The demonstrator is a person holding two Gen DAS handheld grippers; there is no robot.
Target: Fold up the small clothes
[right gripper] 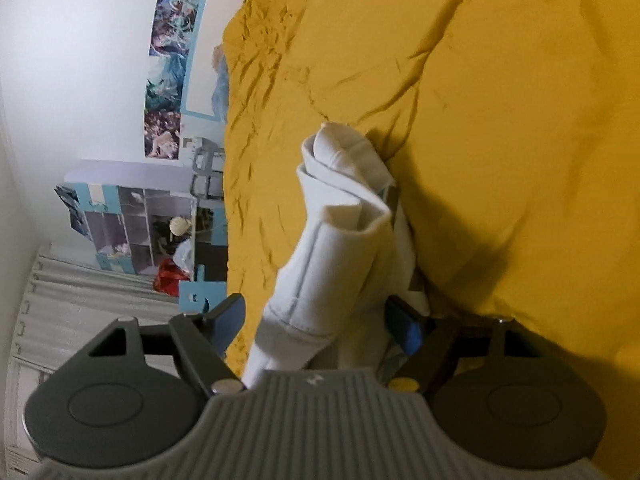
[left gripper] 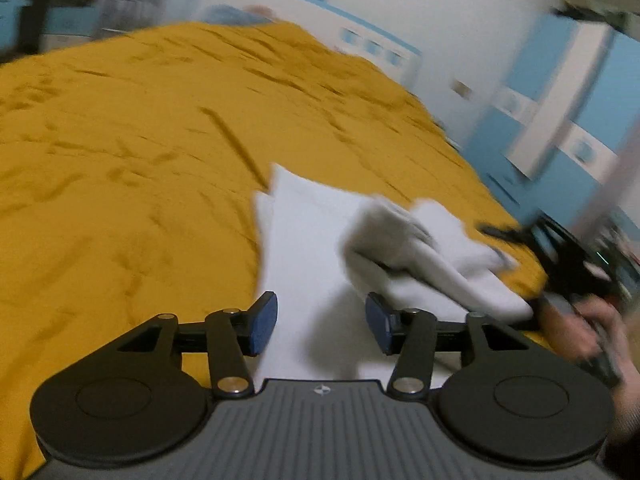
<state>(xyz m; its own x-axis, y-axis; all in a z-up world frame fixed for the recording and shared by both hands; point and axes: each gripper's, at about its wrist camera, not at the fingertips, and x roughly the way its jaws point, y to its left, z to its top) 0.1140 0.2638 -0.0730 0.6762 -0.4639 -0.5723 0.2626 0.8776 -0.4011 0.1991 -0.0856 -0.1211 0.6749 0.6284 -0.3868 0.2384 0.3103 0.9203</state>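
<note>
A small white garment (left gripper: 316, 248) lies on the yellow bedspread (left gripper: 140, 140). Its left part is flat; its right part (left gripper: 424, 256) is bunched and lifted. My left gripper (left gripper: 322, 326) hovers open over the flat near part, with nothing between its blue pads (left gripper: 262, 326). My right gripper (right gripper: 320, 324) is turned on its side, its jaws wide apart. The rolled white cloth (right gripper: 340, 220) passes between them and over the gripper body; I cannot tell whether it is pinched. The right gripper also shows, blurred, at the right edge of the left wrist view (left gripper: 576, 276).
The bedspread (right gripper: 500, 140) is wrinkled and covers the whole bed. A white wall with posters (right gripper: 168, 76) and blue and white shelves (right gripper: 140, 228) stand beyond the bed. Blue and white cupboards (left gripper: 560, 120) stand to the right of the bed.
</note>
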